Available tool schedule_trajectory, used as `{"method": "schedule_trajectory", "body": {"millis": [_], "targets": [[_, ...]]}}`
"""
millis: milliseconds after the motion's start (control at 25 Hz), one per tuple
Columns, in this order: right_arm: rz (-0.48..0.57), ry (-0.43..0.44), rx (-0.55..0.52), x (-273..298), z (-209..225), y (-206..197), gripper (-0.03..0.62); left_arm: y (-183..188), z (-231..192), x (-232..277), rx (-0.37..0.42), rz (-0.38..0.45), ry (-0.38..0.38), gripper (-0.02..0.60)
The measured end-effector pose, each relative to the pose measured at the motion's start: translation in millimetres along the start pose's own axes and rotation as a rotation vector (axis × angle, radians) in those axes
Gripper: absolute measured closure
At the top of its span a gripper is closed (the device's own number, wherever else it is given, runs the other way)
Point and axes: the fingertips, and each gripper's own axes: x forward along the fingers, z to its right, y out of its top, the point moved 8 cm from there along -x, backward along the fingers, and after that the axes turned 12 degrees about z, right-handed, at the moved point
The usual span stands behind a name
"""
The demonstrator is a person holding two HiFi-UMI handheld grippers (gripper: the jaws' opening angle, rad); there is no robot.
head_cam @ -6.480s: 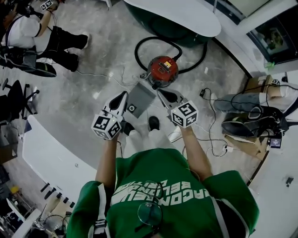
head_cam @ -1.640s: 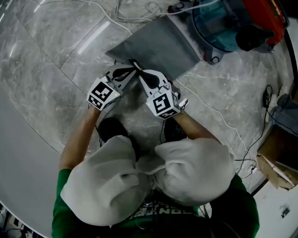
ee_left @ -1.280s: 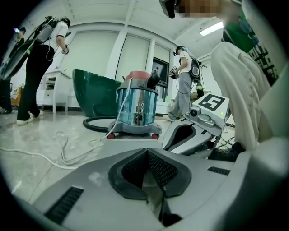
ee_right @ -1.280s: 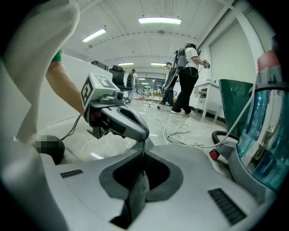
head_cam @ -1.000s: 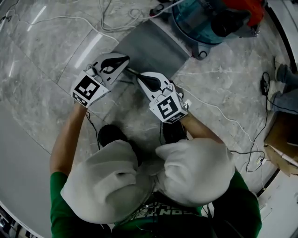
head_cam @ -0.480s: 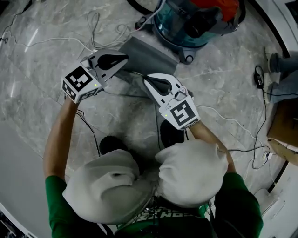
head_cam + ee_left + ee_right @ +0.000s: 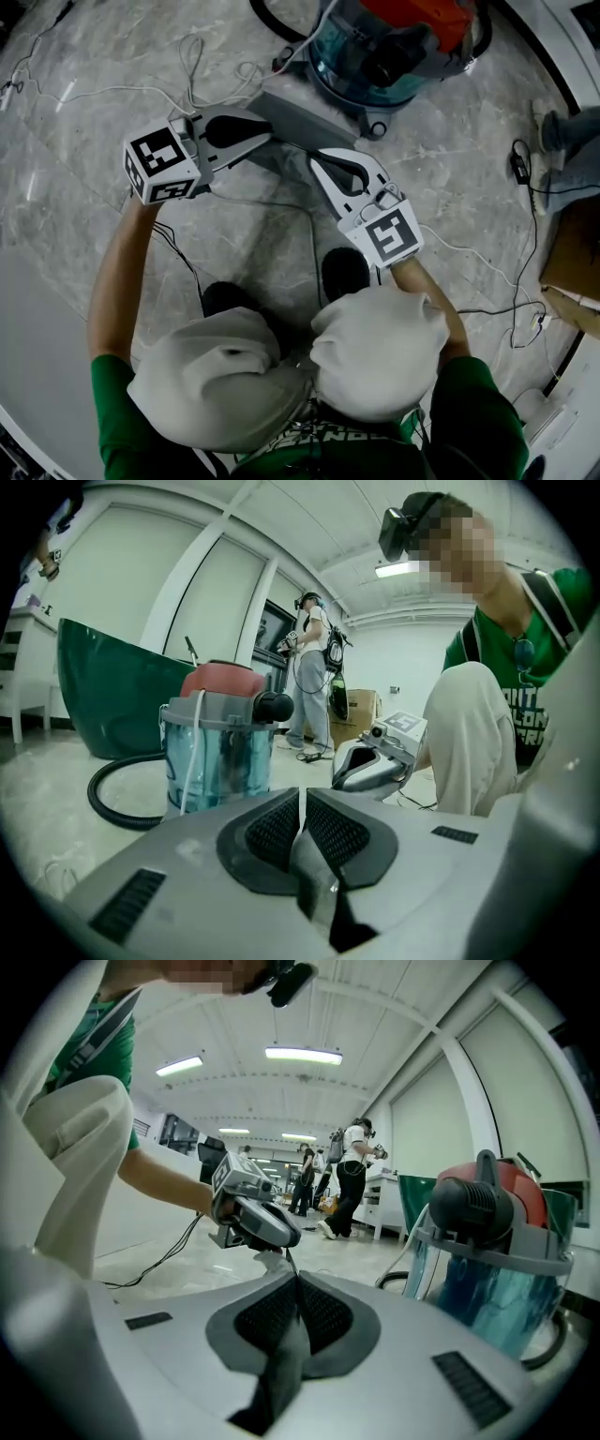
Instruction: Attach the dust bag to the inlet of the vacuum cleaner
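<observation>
A: Grippers both pinch the grey dust bag (image 7: 298, 114): left gripper (image 7: 268, 141) and right gripper (image 7: 315, 156), jaws pressed onto its near edge, cloth caught between them.
B: Bag's place?
A: Just beside the vacuum cleaner (image 7: 394, 52) (blue tank, red top), above the stone floor (image 7: 84, 122).

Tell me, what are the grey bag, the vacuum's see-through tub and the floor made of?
Dust bag: matte grey fabric or paper, probably; it looks thin, with no shine.
Vacuum tub: shiny blue-tinted clear plastic; you see through it.
Floor: polished stone or marble-look tile; pale veins and glare.
</observation>
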Motion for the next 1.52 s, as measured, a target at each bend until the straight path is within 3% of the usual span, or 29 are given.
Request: {"method": "schedule_trajectory", "body": {"millis": [240,720,1200,1520], "targets": [[0.048,-0.013,0.028,-8.1,8.4,14.4,0.580,15.7,3.6,2.8,0.014,0.001,-0.052,0.577],[0.089,0.031,-0.022,-16.0,29.6,38.4,0.580,31.5,3.9,22.6,0.055,-0.057,-0.100,0.565],[0.102,-0.063,0.026,-26.6,57.2,69.7,0.579,77.1,-3.3,44.4,0.186,-0.091,-0.115,0.566],[0.088,-0.138,0.064,-38.5,83.4,88.8,0.579,111.9,-16.7,69.0,0.227,-0.091,-0.129,0.566]]}}
